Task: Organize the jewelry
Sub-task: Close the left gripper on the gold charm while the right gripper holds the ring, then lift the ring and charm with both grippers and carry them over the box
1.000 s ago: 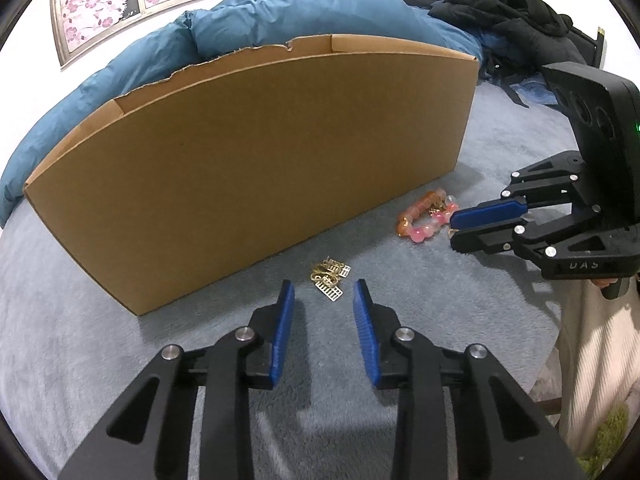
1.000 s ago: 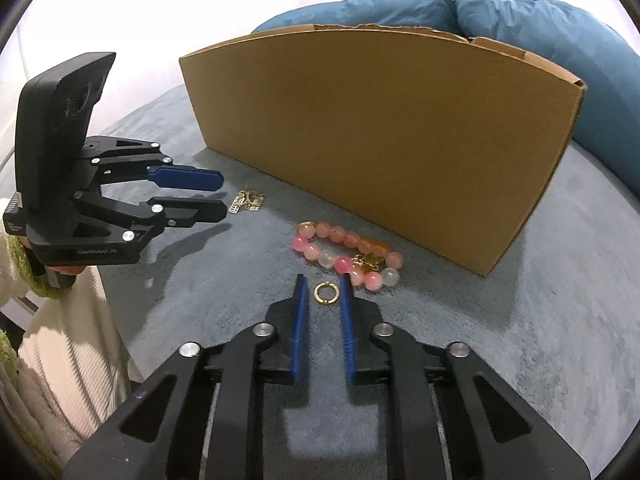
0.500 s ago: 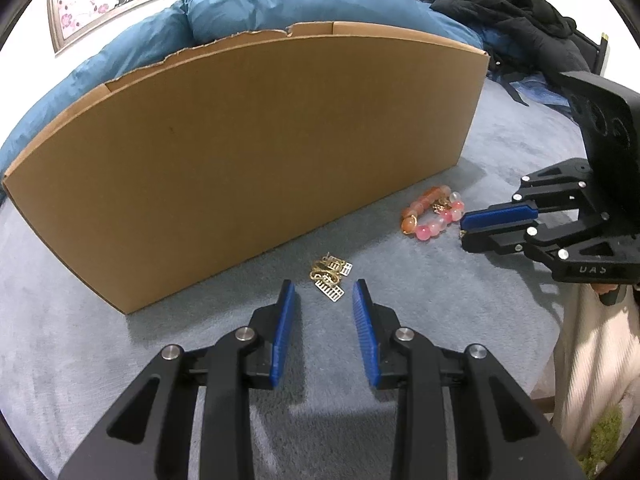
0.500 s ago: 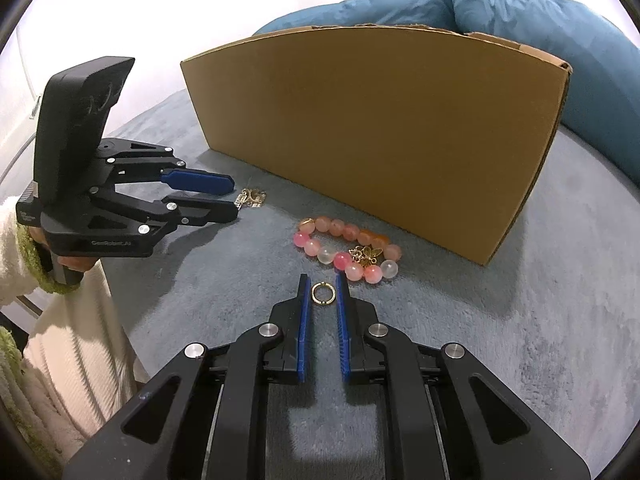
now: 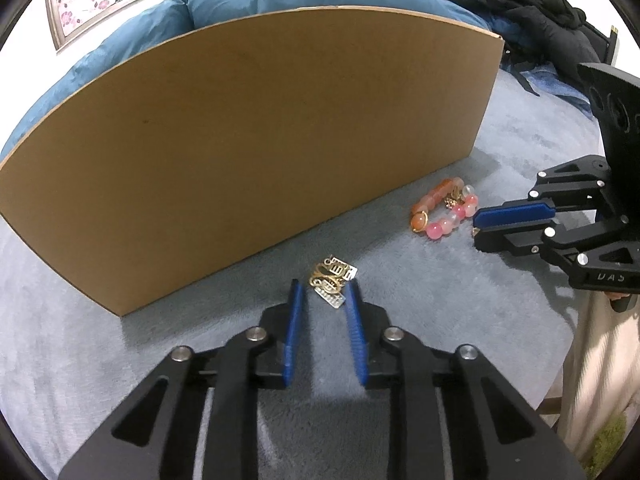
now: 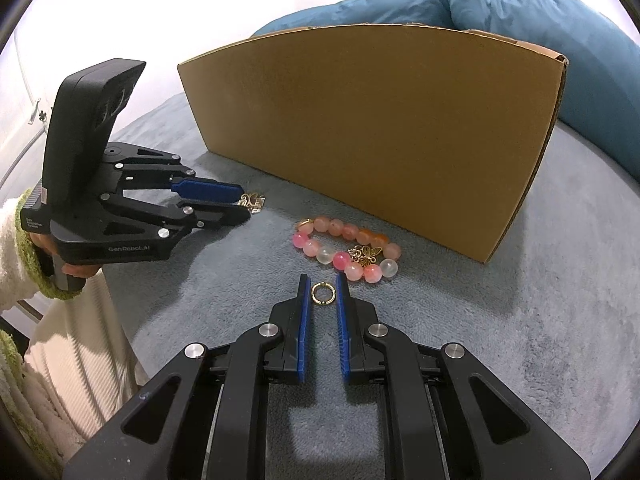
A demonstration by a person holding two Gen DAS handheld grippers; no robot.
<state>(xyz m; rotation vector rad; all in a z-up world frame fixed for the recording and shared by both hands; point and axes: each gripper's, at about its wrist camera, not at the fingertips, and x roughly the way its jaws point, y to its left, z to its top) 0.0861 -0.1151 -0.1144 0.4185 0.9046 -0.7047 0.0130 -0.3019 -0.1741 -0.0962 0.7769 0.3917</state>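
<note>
A small gold tangle of earrings with tags [image 5: 331, 280] lies on the grey plush surface. My left gripper [image 5: 325, 293] is open, its fingertips on either side of the tangle's near end; it also shows in the right wrist view [image 6: 244, 205]. A small gold ring [image 6: 321, 293] lies between the blue fingertips of my right gripper [image 6: 322, 285], which is open but narrow. A pink and orange bead bracelet [image 6: 346, 254] with a gold butterfly charm lies just beyond the ring, and shows in the left wrist view [image 5: 444, 210] beside my right gripper [image 5: 478, 224].
A tall cardboard box [image 5: 248, 140] stands right behind the jewelry, its wall facing me [image 6: 380, 128]. A blue duvet [image 6: 520, 12] lies behind it and black clothing [image 5: 520, 4] at the far right. The surface edge is at the near side.
My left gripper has moved forward so its fingertips now flank the gold earrings. My right gripper has moved forward around the gold ring and its jaws have narrowed.
</note>
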